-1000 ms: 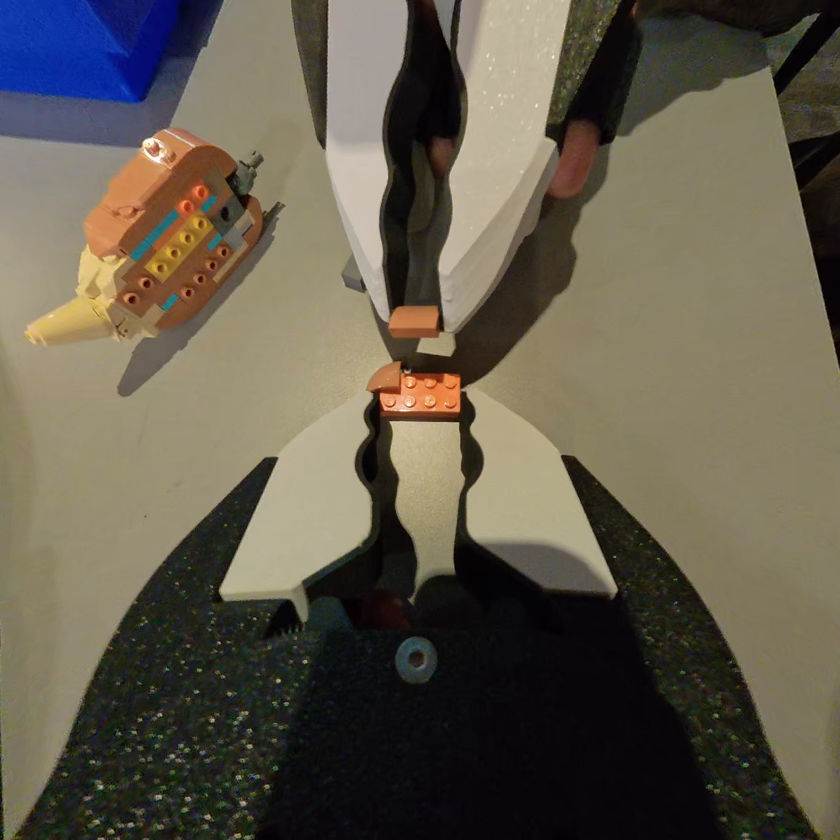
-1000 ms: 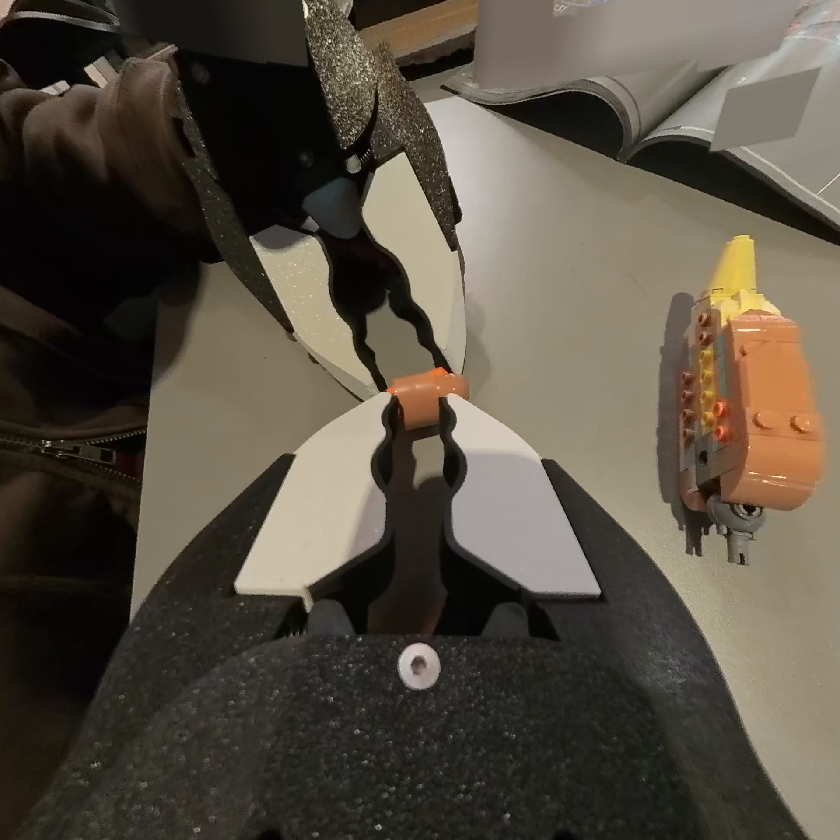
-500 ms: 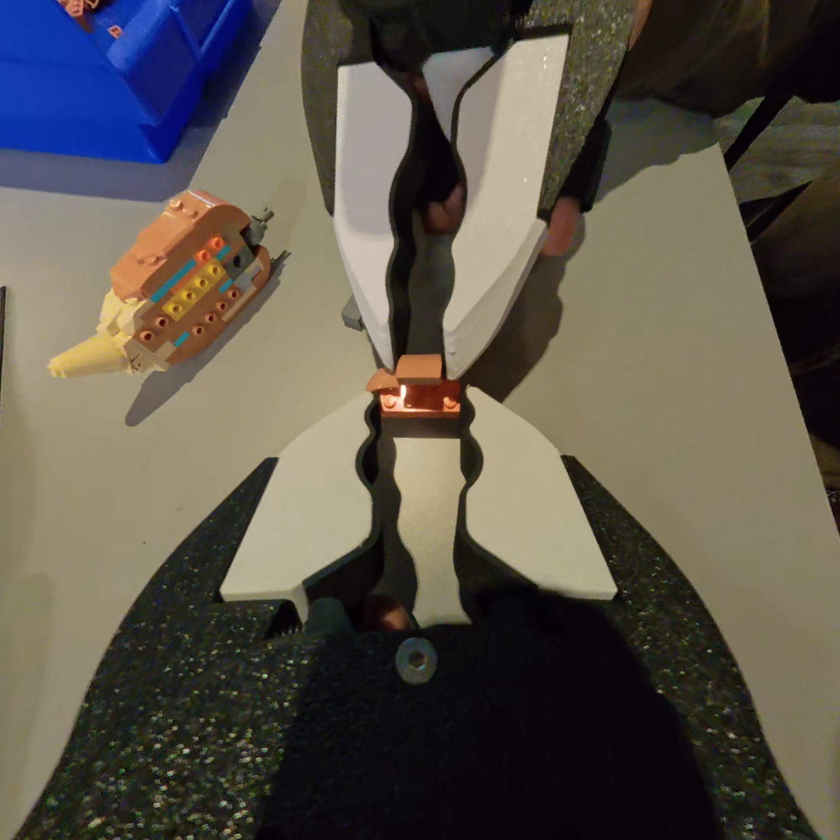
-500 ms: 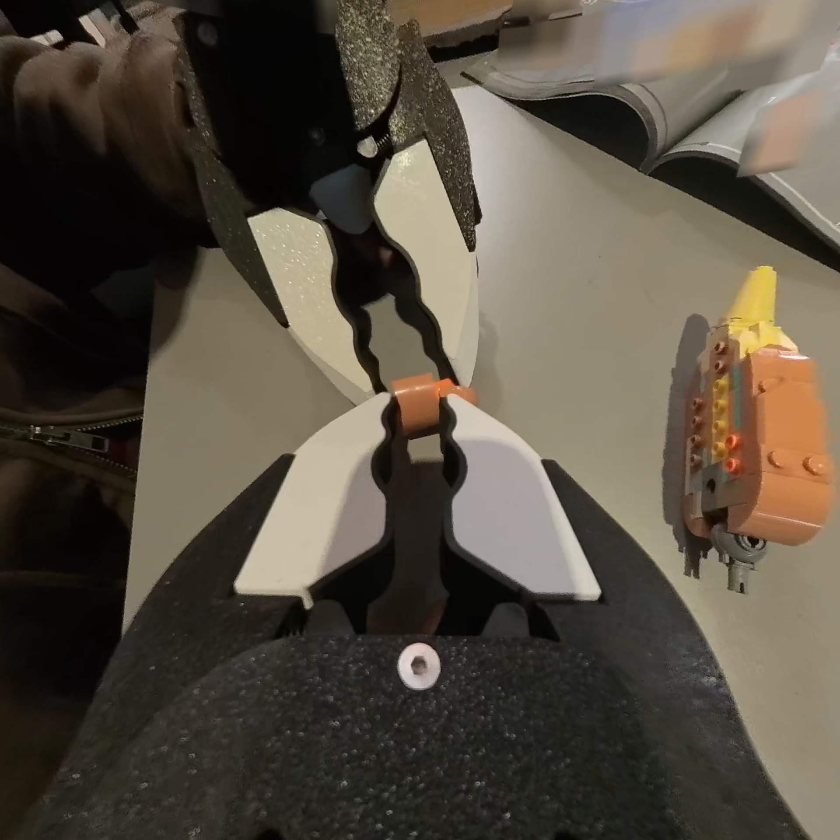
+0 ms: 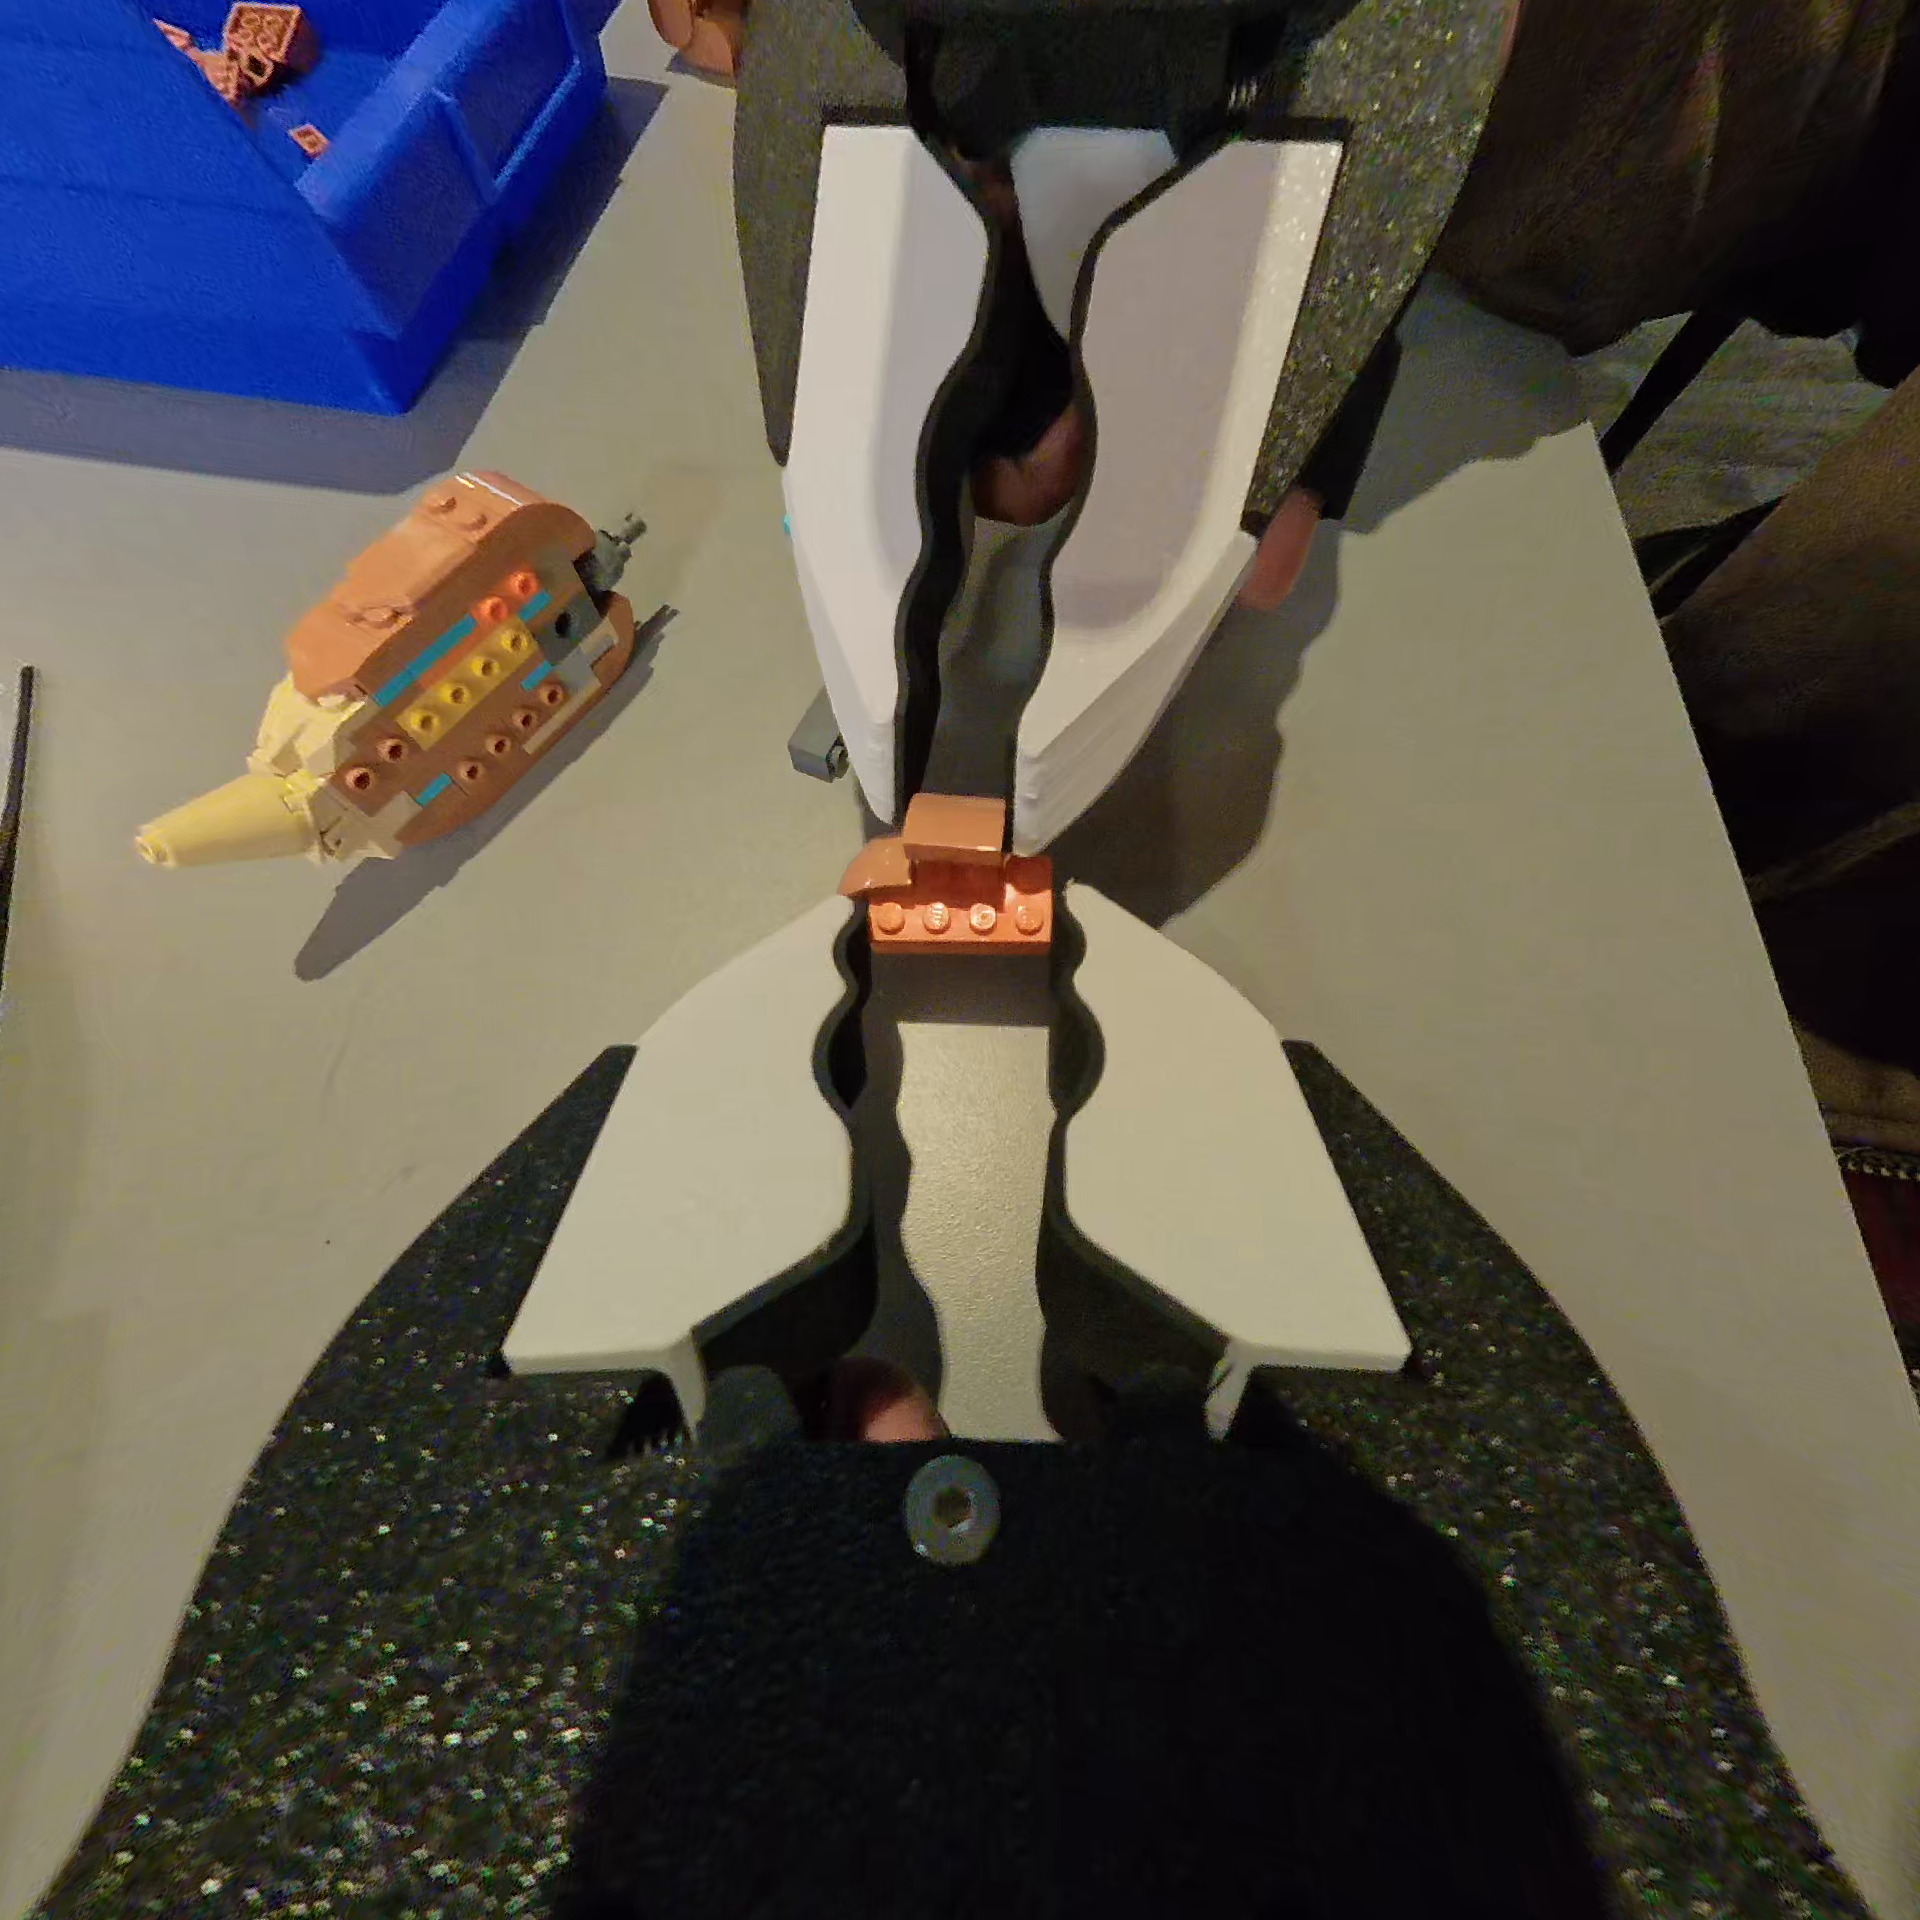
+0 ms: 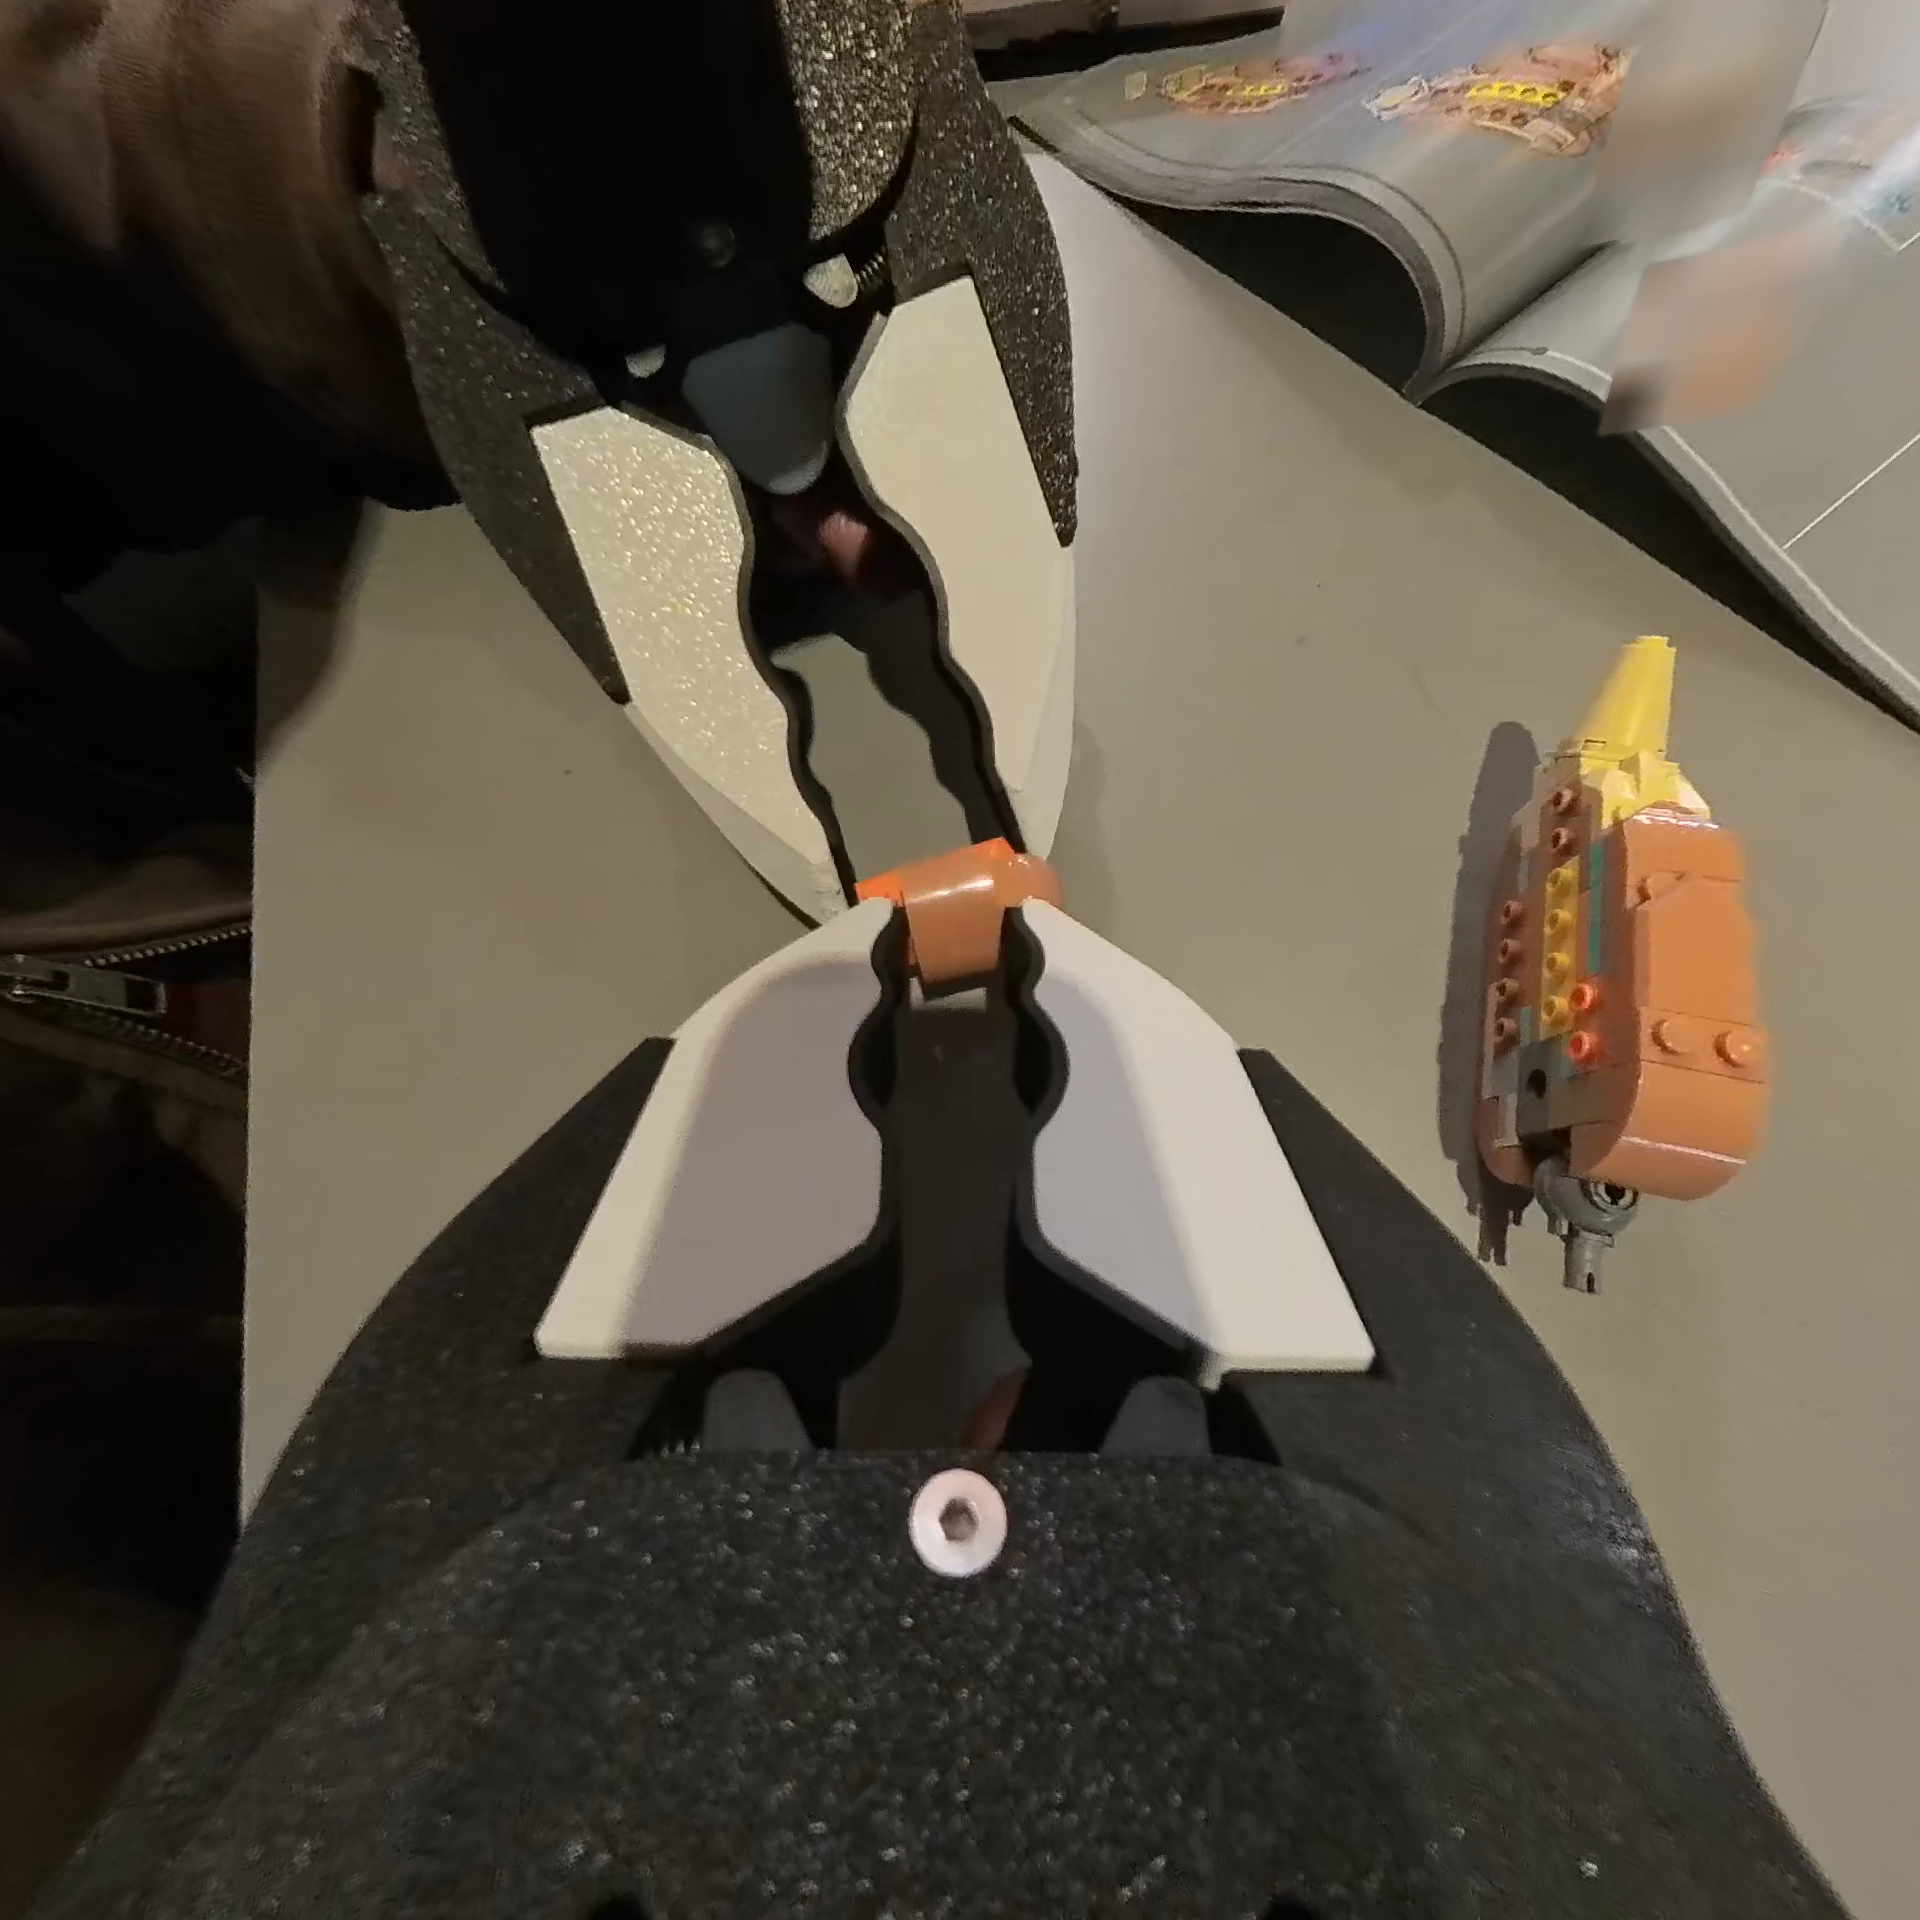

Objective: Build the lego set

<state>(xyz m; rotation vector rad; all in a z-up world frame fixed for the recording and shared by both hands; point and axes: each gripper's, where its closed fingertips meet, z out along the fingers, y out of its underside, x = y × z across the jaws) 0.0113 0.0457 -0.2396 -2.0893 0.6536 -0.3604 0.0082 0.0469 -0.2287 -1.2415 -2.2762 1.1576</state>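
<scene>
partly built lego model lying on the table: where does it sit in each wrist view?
Left wrist view: partly built model lies on the table, upper left, below the blue bin.
Right wrist view: same model, right of centre, below the open booklet.
Shared landmark: the two grippers meeting tip to tip.

The studded plate (image 5: 961, 920) sits at the middle of the worktop (image 5: 1351, 831), between the left gripper (image 5: 961, 935) before it and the right gripper (image 5: 956, 821) behind it. On the plate's far edge rests the curved brick (image 5: 951, 828). Left of the plate lies the part-built model (image 5: 436, 686); beyond the model stands the bin (image 5: 312, 239). A small loose piece (image 5: 816, 750) lies just behind the plate, to its left.
</scene>
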